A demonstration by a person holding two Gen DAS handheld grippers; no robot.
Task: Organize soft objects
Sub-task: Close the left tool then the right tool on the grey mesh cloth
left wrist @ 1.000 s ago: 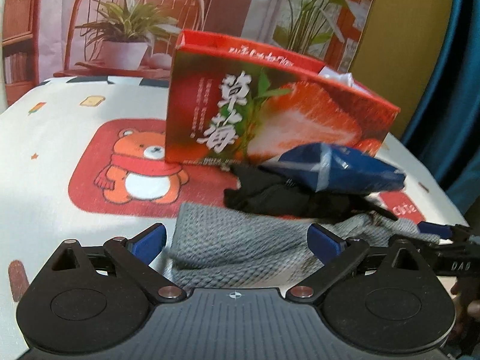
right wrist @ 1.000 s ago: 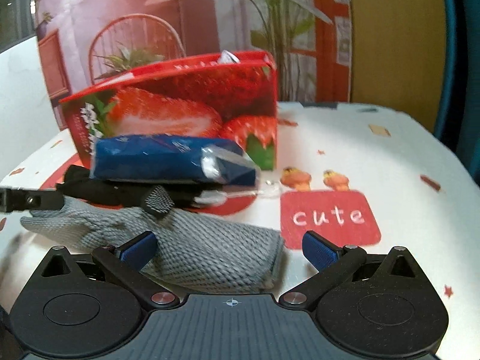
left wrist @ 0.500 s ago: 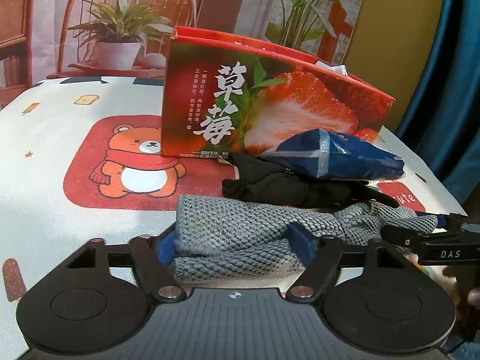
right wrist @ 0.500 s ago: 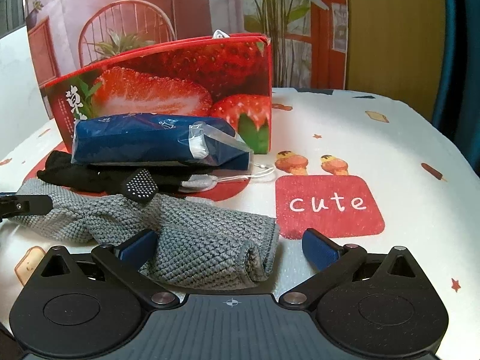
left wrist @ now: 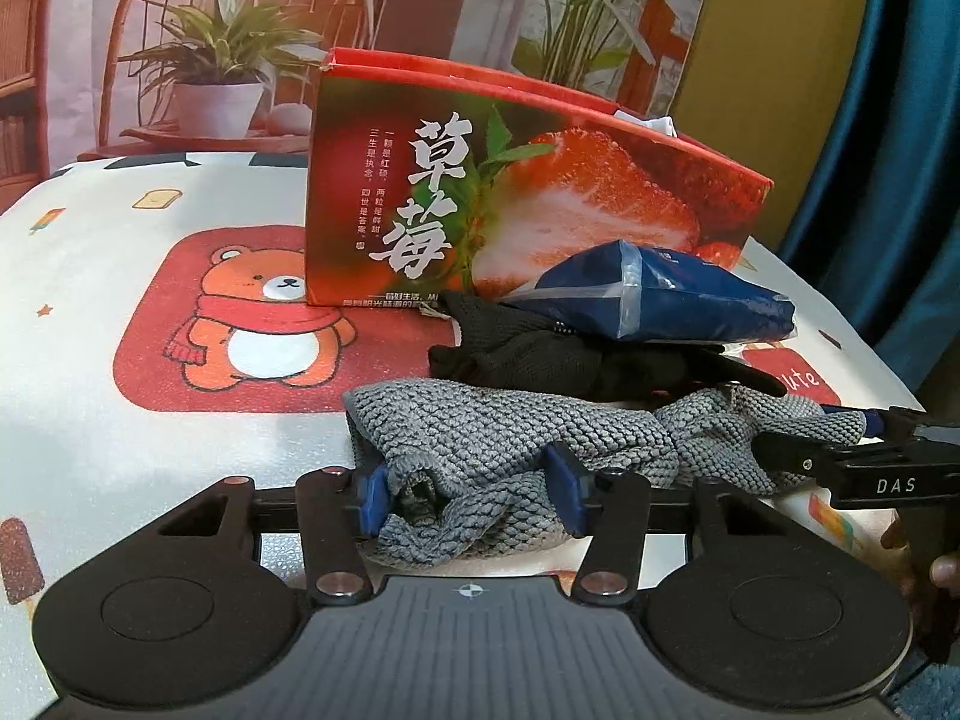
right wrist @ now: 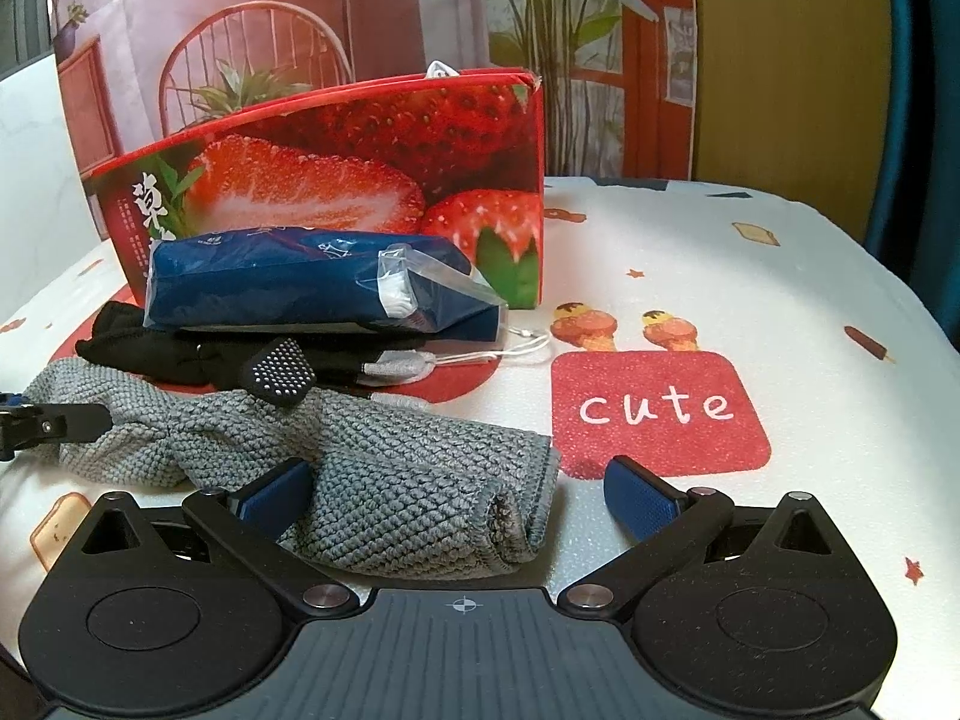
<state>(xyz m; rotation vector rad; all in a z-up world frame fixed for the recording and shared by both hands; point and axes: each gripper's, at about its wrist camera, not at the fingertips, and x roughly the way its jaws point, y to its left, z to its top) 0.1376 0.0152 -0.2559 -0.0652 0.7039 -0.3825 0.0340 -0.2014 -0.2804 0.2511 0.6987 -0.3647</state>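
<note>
A grey knitted cloth [left wrist: 510,438] lies across the near table, also in the right wrist view [right wrist: 396,468]. My left gripper [left wrist: 471,495] is shut on its bunched left end. My right gripper [right wrist: 459,489] is open, its jaws on either side of the cloth's folded right end. Behind the cloth lie a black fabric item [left wrist: 540,354] and a blue plastic pack [left wrist: 672,300], the pack resting on the black fabric [right wrist: 180,348]. A red strawberry box [left wrist: 510,198] stands open-topped behind them, with something white showing above its rim.
The table has a white cloth [left wrist: 120,420] printed with a bear patch and a red "cute" patch [right wrist: 660,414]. A white cord with a grey tab [right wrist: 456,360] lies by the blue pack [right wrist: 312,282]. A printed backdrop and a blue curtain [left wrist: 900,150] stand behind.
My left gripper has closed from wide open onto the grey cloth's left end and bunched it. My right gripper has stayed open and edged forward around the cloth's right end.
</note>
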